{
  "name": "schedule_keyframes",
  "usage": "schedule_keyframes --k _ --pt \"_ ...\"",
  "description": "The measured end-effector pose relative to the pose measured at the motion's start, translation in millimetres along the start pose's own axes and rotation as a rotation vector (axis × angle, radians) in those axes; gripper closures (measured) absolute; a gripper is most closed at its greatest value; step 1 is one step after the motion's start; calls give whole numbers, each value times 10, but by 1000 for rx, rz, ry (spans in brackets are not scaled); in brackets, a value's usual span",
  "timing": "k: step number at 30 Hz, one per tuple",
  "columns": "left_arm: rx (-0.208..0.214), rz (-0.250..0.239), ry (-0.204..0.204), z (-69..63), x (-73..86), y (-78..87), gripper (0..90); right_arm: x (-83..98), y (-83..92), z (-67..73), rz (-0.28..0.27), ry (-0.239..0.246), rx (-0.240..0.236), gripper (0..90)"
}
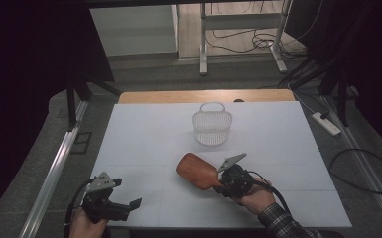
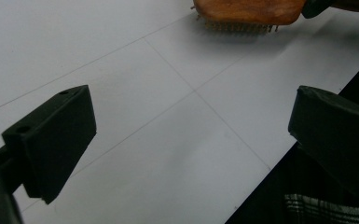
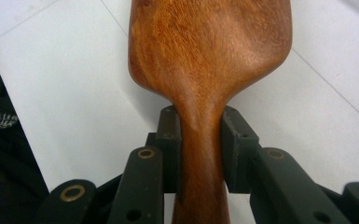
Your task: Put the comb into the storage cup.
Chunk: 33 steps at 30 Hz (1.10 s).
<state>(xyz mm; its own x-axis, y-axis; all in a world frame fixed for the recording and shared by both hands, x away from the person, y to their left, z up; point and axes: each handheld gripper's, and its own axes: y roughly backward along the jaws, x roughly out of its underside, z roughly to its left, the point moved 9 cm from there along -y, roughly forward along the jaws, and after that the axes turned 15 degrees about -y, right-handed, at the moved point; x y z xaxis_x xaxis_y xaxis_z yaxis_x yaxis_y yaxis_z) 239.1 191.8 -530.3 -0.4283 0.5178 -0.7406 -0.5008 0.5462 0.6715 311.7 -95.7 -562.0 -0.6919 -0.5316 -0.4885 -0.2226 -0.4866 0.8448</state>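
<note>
The right gripper [image 1: 226, 184] has its jaws pressed onto the narrow neck of a wooden hairbrush [image 1: 197, 171], one jaw on each side of the handle, as the right gripper view makes plain with the brush [image 3: 210, 60] rising straight up between them. The left gripper [image 1: 127, 208] is spread wide and pinches nothing; in its own view the two black jaws stand far apart over bare white table [image 2: 168, 140]. On the table [image 1: 144, 144] seen from above, the brush sits just right of centre, its broad head pointing toward 10 o'clock, and a small white basket [image 1: 212, 124] stands beyond it toward 12 o'clock, well apart. The left gripper is down at 7 o'clock near the front edge. The left gripper view shows the brush's bristles [image 2: 240, 28] pointing down at the table (the high view gives only the smooth back). Whether the bristles touch the surface is hard to tell. The handle's end is cut off in the right gripper view.
</note>
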Motion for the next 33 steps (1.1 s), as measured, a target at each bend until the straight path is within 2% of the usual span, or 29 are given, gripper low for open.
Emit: schedule_keyframes --k 8,14,33 --pt "15 -9 -6 8 -129 -81 0 -69 83 18 -47 1 -12 720" --pt "29 -17 6 22 -229 -143 0 -112 144 22 -82 -2 -21 720" --pt "102 -105 53 140 -656 -380 0 -254 350 44 -189 -8 -49 721"
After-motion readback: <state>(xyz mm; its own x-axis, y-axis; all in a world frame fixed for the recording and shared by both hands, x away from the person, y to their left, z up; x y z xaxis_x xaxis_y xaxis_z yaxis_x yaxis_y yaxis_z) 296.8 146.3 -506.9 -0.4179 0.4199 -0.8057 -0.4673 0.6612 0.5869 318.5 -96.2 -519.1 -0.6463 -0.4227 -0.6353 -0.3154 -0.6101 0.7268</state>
